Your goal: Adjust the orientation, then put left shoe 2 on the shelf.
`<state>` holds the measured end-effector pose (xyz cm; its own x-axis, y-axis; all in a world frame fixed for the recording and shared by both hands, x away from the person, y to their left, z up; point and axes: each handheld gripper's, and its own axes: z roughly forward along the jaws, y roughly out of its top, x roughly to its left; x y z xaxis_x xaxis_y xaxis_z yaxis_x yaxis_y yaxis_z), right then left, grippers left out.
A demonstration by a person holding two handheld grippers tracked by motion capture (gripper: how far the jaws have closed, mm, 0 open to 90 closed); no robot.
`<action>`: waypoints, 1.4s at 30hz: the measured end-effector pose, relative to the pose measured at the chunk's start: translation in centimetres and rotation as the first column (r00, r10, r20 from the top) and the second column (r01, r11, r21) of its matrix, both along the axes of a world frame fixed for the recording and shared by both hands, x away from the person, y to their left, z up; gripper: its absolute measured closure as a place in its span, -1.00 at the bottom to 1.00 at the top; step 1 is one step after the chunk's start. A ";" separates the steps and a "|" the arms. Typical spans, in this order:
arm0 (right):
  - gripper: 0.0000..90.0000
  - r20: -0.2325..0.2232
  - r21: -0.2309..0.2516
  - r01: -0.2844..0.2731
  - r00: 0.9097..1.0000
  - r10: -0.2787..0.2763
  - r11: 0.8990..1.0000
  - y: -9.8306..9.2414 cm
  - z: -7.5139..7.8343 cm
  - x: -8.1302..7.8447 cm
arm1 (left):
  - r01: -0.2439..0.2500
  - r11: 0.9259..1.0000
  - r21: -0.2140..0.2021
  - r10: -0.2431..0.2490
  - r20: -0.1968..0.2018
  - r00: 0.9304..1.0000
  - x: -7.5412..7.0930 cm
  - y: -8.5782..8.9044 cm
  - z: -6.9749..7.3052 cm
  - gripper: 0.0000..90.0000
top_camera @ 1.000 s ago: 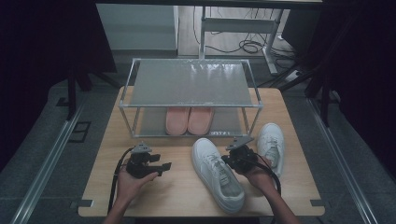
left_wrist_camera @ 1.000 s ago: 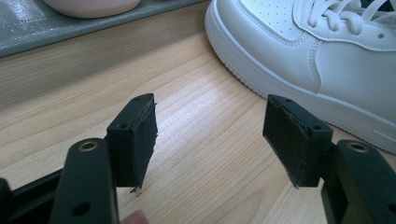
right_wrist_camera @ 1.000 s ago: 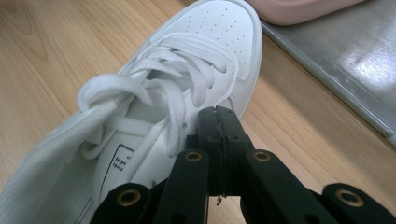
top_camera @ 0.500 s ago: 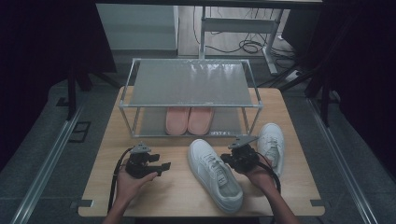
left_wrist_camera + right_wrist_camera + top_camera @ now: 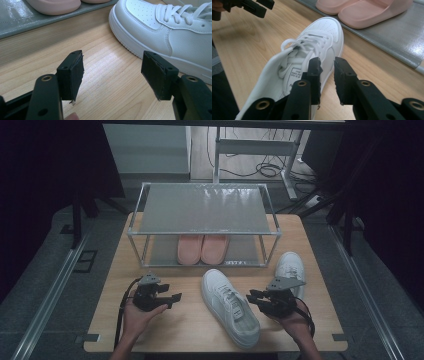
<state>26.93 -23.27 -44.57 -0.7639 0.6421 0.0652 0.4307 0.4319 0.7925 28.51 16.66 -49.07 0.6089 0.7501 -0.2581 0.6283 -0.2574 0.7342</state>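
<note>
On the counter (image 5: pixel 150 255) in front of the two-tier shoe rack (image 5: pixel 202 210), a white sneaker (image 5: pixel 230 306) lies slanted, toe toward the rack, heel toward the person's edge; second white sneaker (image 5: pixel 290 267) sits to its right, partly behind the right claw (image 5: pixel 257 298). Pink slippers (image 5: pixel 202 248) already occupy the lower shelf. Right claw sits just beside the near sneaker's right flank by the collar; its jaws have just been opening, now stand a narrow gap apart, nothing between them — right gripper view shows the sneaker (image 5: pixel 312 52) just left of the jaws, not pinched. Looks like a fresh release after nudging the shoe. Left claw (image 5: pixel 172 297) rests on the counter left of the sneaker, jaws wide apart and empty; left gripper view has the sneaker's toe and sidewall (image 5: pixel 160 32) ahead to the right, well clear. Handling guess: shoe is light, leather-like upper is smooth and a bit slick, sole stiff, collar and tongue soft and will collapse under a pinch. Best hold is probably the heel collar or the sidewall over the midsole edge, not laces. Rack's top shelf is bare, so likely destination.
</note>
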 end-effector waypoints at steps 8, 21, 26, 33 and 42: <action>0.38 0.008 0.014 0.010 1.000 -0.011 1.000 -0.4 0.0 -1.1 | -0.011 1.000 -0.009 0.011 0.003 1.000 -0.1 0.5 0.1 -0.23; 0.28 -0.004 0.007 0.014 1.000 -0.014 1.000 0.0 -0.5 -1.6 | -0.004 1.000 -0.022 0.004 -0.001 1.000 -0.1 0.6 0.1 -0.24; 0.26 -0.015 -0.001 0.014 1.000 -0.014 1.000 0.4 -1.1 -1.5 | -0.007 1.000 -0.016 0.007 -0.002 1.000 -0.1 0.6 0.0 -0.24; 0.23 -0.023 -0.016 0.021 0.999 -0.022 1.000 1.3 -1.9 -1.0 | -0.007 1.000 -0.016 0.007 -0.004 1.000 0.0 0.6 0.0 -0.24; 0.35 -0.022 -0.024 0.065 0.998 -0.065 0.998 2.9 -2.7 -0.5 | -0.003 1.000 -0.013 0.003 -0.011 1.000 0.0 0.5 -0.2 -0.24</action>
